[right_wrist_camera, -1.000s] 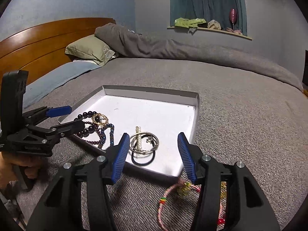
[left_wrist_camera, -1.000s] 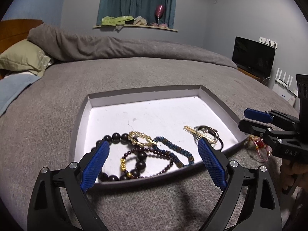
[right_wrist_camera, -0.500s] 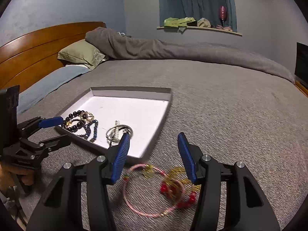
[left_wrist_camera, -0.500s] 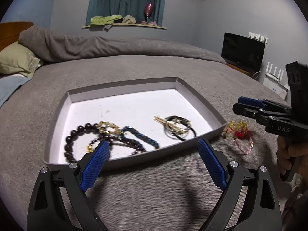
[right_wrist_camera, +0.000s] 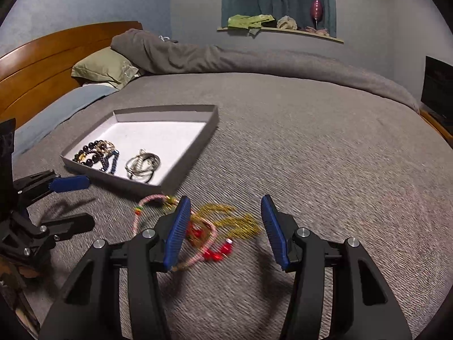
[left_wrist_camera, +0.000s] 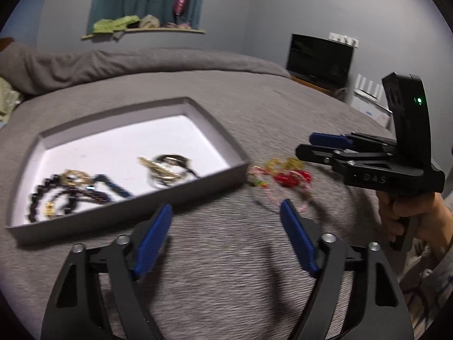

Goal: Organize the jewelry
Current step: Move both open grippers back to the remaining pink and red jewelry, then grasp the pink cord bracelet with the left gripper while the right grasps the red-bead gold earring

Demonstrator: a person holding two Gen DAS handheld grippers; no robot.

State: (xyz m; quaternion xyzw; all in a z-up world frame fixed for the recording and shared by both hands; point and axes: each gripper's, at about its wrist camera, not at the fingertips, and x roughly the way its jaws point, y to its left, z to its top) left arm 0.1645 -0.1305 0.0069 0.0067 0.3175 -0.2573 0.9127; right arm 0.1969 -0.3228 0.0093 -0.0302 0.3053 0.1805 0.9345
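A shallow grey tray (left_wrist_camera: 181,191) (right_wrist_camera: 195,160) with a white floor lies on the bed. Inside it are dark bead bracelets (left_wrist_camera: 65,195) (right_wrist_camera: 96,153) and a bundle of silver and black rings (left_wrist_camera: 167,170) (right_wrist_camera: 143,164). Just right of the tray, on the blanket, lies a loose heap of jewelry: a pink cord bracelet (right_wrist_camera: 141,212), red beads (left_wrist_camera: 288,180) (right_wrist_camera: 215,252) and a gold chain (right_wrist_camera: 237,221). My left gripper (left_wrist_camera: 226,212) hovers in front of the tray's corner, jaws closing with nothing between them. My right gripper (right_wrist_camera: 223,206) (left_wrist_camera: 308,144) stands open over the heap without touching it.
The grey blanket (right_wrist_camera: 325,155) covers the whole bed. A green pillow (right_wrist_camera: 104,68) and a wooden headboard (right_wrist_camera: 36,65) are at the far left. A television (left_wrist_camera: 318,58) stands by the right wall. A hand (left_wrist_camera: 407,212) holds the right gripper's grip.
Both grippers have slid right, away from the tray toward the loose heap. The left gripper's jaws have narrowed. The heap now lies under the right gripper's fingers.
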